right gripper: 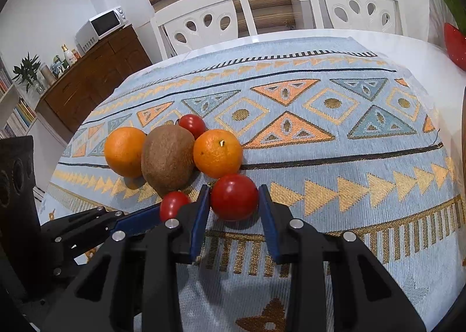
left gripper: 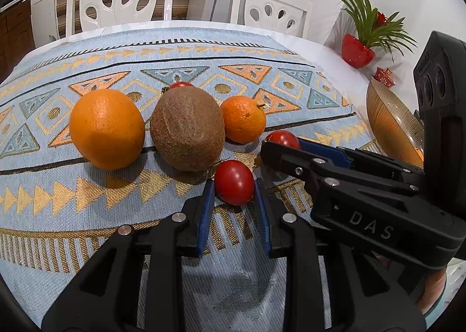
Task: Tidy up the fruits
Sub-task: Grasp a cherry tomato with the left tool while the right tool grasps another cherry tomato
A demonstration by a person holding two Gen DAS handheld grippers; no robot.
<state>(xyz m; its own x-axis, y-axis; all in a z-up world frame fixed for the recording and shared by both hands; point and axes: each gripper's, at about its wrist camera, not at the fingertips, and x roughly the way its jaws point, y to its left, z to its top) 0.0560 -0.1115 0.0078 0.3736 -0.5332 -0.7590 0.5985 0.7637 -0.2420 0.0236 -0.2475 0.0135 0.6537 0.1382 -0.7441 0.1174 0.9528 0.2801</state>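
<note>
Both claws are down at the fruit cluster on the patterned cloth (right gripper: 335, 157), each straddling its own small red fruit.

Left gripper (left gripper: 234, 186): jaws apart, the near red fruit (left gripper: 234, 182) between the blue pads with a sliver of gap on each side, so we read it as not yet clamped. Right gripper (right gripper: 234, 196): jaws apart around the other red fruit (right gripper: 234, 196); whether the pads touch its skin we cannot tell. In the left view that second fruit (left gripper: 284, 139) peeks out just past the right claw's tip.

Ahead of the left claw: kiwi (left gripper: 188, 128) dead ahead, nearly touching the red fruit, big orange (left gripper: 107, 128) ahead-left, small orange (left gripper: 243, 119) ahead-right. A third red fruit (right gripper: 192, 125) sits behind the kiwi. The amber bowl (left gripper: 393, 125) is far right of the left claw, behind the right one; we guess it is the drop target.

Risks as we see them:
- The claws cross closely. Lifting both at once could knock one finger into the other and dump a fruit.
- Fruit is smooth and round; closing off-centre squirts it forward into the kiwi.
- Over-squeeze bruises or splits the skin.
- A nudged kiwi pushes the oranges, and they roll across the cloth.
- The left claw's path to the bowl runs through the right claw.
</note>
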